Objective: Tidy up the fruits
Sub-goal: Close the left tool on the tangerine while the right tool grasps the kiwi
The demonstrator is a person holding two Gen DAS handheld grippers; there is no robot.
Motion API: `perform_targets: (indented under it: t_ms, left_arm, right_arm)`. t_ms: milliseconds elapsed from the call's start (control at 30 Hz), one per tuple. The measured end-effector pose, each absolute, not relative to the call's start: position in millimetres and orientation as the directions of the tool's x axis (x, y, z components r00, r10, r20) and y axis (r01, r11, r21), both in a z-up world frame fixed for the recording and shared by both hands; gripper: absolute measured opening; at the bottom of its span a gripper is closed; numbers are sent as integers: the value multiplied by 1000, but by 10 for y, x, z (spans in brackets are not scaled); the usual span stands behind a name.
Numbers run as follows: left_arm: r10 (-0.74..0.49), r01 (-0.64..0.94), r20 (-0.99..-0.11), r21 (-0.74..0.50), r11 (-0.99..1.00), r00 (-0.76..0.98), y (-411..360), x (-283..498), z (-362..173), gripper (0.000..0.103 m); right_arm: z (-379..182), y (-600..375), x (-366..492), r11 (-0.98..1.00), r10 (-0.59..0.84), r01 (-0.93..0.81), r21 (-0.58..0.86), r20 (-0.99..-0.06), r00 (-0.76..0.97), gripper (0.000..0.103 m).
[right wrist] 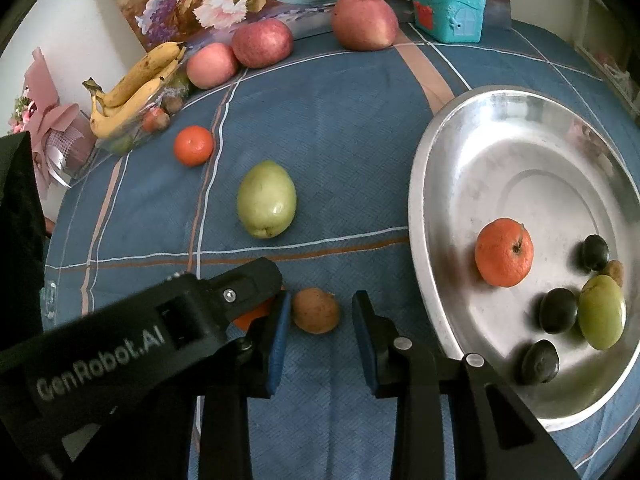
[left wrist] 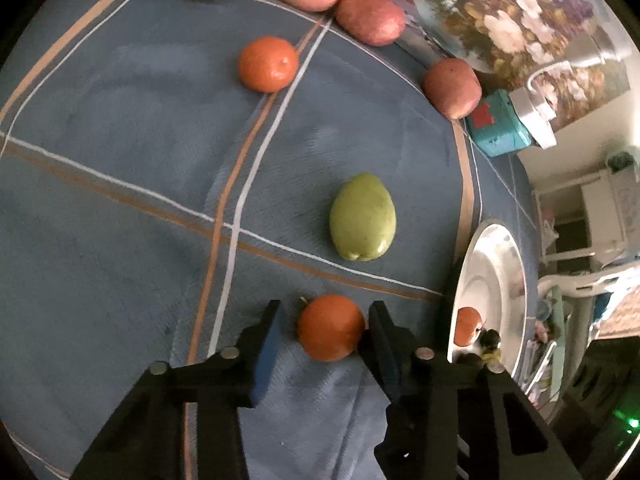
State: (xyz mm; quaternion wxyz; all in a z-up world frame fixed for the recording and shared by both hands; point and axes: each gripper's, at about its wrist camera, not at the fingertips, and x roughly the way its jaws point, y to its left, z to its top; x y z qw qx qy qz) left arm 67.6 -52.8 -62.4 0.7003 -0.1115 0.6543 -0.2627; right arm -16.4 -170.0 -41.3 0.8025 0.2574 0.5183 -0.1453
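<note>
The left gripper (left wrist: 326, 330) is sitting wide around an orange (left wrist: 330, 327) on the blue cloth (left wrist: 120, 140); its right finger is touching the fruit, the left one standing just clear. A green pear (left wrist: 363, 222) is lying beyond, another orange (left wrist: 268, 64) farther off, and three apples (left wrist: 452, 87) are lining the far edge. In the right view, the right gripper (right wrist: 320, 322) is spreading wide around a small brown fruit (right wrist: 315, 310), neither finger touching. The left gripper (right wrist: 244, 288) is crossing just beside it. The steel plate (right wrist: 440, 184) is holding an orange (right wrist: 504, 252), three dark fruits (right wrist: 558, 310) and a green one (right wrist: 601, 312).
</note>
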Motion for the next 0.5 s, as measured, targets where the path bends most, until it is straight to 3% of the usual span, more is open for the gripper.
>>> perform_targets:
  t_ms: [100,500]
  left_arm:
    - [-542,193,-840,-533,824,-8,-507,689,-647,37]
    - [-493,102,-865,-484,869,93,-122,805,-527,35]
  right_arm:
    - [-414,-1696,-159,823,36,502,266,-906,421,33]
    - [-419,-1738,-181,811,46,511,284,-903,428,33]
